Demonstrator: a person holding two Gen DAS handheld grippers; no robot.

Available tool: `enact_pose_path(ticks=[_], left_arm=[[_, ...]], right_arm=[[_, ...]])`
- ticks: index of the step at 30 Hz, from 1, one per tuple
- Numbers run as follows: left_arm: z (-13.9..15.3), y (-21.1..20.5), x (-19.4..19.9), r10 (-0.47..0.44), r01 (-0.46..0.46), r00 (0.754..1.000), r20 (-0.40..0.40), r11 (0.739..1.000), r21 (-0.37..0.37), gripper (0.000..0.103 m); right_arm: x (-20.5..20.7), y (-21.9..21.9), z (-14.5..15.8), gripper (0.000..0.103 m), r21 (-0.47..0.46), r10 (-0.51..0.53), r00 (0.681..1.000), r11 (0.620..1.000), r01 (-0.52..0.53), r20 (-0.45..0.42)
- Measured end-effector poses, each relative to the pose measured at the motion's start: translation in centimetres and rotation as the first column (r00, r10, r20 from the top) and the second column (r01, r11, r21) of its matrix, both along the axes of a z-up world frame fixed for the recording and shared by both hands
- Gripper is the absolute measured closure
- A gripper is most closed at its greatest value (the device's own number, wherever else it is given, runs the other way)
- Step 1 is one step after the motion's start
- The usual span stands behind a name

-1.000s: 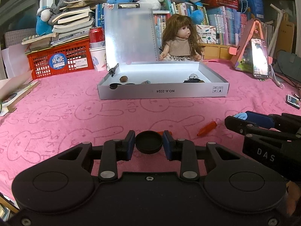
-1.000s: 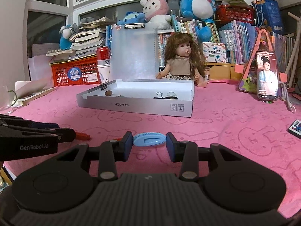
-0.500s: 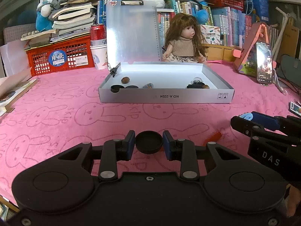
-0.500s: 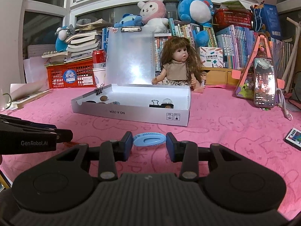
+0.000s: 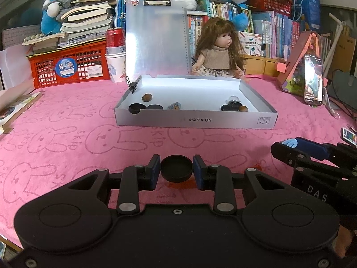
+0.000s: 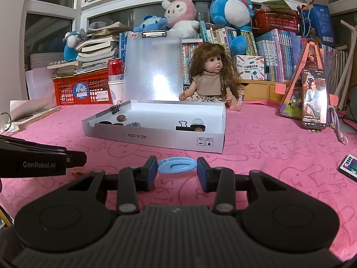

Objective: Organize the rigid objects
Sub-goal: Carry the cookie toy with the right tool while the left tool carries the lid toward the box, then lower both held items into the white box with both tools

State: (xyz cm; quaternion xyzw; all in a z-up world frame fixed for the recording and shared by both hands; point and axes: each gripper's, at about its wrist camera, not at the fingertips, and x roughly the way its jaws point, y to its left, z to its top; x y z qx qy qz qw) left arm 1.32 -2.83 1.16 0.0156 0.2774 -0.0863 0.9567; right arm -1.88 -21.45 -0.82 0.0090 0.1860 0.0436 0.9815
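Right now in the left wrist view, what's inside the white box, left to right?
Black binder clip on the left wall → black cap → brown nut → small blue-and-orange piece → black binder clip → second brown nut.

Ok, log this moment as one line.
left gripper: shut on black cap | right gripper: shut on blue oval clip | both short of white box
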Motion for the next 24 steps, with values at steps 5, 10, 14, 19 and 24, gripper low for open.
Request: enact_pose_path(ticks=[5,10,14,19,24], left_arm=[[0.3,-0.2,0.3,-0.009,0.009,1.0,0.005,1.0,0.001,0.073],[0.7,-0.3,1.2,-0.01,0.01,1.0,0.002,1.0,-0.005,0.073],[1.2,-0.4,1.9,-0.013,0.013,1.0,0.005,1.0,-0.006,0.073],[1.8,-0.4,2.9,-0.012,0.012,1.0,0.01,1.0,-0.02,0.073],[2.4,-0.2,3.7,-0.024,0.024,1.0,0.014,0.999,-0.035,0.073]], right_arm=[[0.1,0.0,0.1,0.059,0.0,-0.003,1.0,1.0,0.003,-0.001],[0.8,0.0,0.5,0.059,0.012,-0.011,1.0,1.0,0.011,-0.01],[1.3,0.0,0.8,0.059,0.019,-0.015,1.0,1.0,0.015,-0.013],[2.2,-0.2,1.3,0.059,0.032,-0.023,0.999,0.999,0.024,-0.022],[3.0,-0.3,1.7,0.058,0.044,-0.031,0.999,0.998,0.032,-0.034]])
